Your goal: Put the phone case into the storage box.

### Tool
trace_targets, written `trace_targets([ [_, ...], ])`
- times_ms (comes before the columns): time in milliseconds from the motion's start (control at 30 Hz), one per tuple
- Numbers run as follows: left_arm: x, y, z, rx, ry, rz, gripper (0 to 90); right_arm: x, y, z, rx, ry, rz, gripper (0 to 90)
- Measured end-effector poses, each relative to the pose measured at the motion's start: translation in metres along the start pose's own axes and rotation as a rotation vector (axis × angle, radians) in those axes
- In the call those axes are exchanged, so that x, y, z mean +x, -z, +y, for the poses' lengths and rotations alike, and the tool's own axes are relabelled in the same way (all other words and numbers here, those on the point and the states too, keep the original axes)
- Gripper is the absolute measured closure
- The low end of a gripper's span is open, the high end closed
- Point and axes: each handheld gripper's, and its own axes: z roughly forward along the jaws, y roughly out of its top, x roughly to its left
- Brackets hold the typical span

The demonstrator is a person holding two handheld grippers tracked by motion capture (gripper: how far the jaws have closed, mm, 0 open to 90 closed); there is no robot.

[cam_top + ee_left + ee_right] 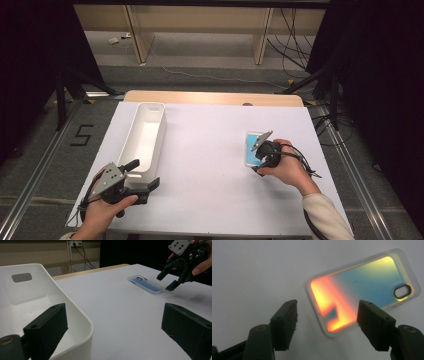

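The left gripper (142, 176) hovers with jaws wide, one jaw over the long white plastic bin (146, 135). Farther off, the right gripper (327, 323) holds open jaws astride the near end of the iridescent translucent-edged phone case (364, 287), which lies flat on the white table (210, 165).

High view looks down and forward over the white table (210, 165). Left gripper view sits low, facing across it; right gripper view hovers close above the phone case (362, 292), shared by all three.

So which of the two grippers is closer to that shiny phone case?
The right. The right gripper hangs just over the near end of the phone case, jaws open. The left gripper sits far across the table, at the near end of the white bin.
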Motion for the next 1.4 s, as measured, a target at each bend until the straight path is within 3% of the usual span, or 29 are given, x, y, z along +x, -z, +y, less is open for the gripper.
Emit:
trace_targets([
  [333,-0.001,0.001,0.000,0.006,0.006,0.004,6.0,-0.002,-0.007,0.008,0.084,0.065,0.008,39.8],
  [467,0.001,0.000,0.000,0.001,-0.014,-0.002,6.1,-0.003,-0.010,0.013,0.119,0.098,0.014,42.0],
  [533,0.000,0.001,0.000,0.005,0.006,0.003,6.1,-0.004,-0.011,0.014,0.134,0.110,0.015,43.5],
  [767,0.000,0.001,0.000,0.005,-0.004,0.003,6.1,-0.006,-0.015,0.018,0.177,0.132,0.019,45.8],
  [1067,0.001,0.000,0.000,0.000,-0.010,-0.004,6.2,-0.006,-0.020,0.018,0.204,0.148,0.014,45.7],
  [1200,0.001,0.000,0.000,0.001,-0.015,-0.004,6.2,-0.007,-0.021,0.022,0.222,0.183,0.022,47.4],
  [1233,-0.001,0.001,0.000,0.005,0.007,0.003,6.2,-0.007,-0.021,0.022,0.222,0.183,0.022,47.4],
  [1400,0.001,0.001,0.000,0.005,-0.011,0.000,6.2,-0.007,-0.022,0.025,0.240,0.228,0.049,54.2],
])
